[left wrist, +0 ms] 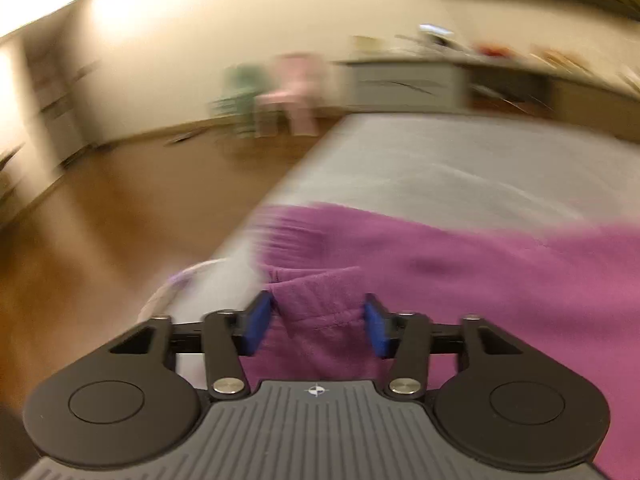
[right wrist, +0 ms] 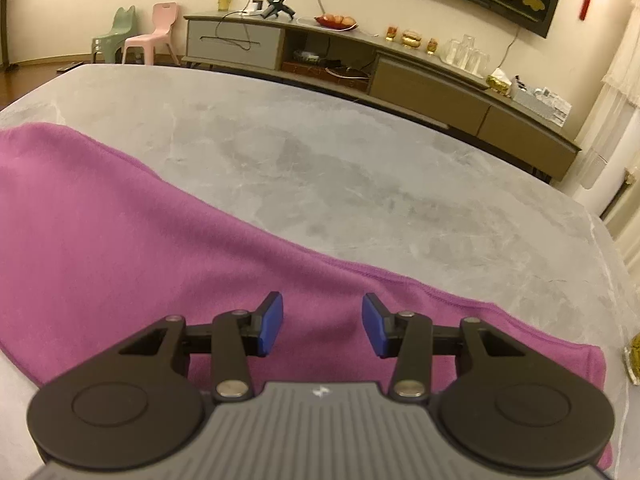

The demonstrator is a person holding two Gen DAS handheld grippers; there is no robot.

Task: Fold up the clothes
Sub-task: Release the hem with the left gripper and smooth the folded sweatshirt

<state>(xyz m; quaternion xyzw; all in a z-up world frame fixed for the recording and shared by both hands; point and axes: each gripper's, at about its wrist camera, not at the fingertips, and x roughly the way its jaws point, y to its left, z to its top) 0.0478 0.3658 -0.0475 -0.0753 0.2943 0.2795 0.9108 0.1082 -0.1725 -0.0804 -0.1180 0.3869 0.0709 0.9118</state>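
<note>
A purple fleece garment lies spread on a grey marbled table. In the left wrist view the garment reaches the table's left edge, with a raised fold lying between the blue pads. My left gripper is open around that fold, not closed on it; this view is blurred. My right gripper is open just above the garment, near its hemmed far edge, holding nothing.
Wooden floor lies left of the table. A long low cabinet with glasses and ornaments runs along the far wall. Green and pink plastic chairs stand at the back left. A gold object sits at the right edge.
</note>
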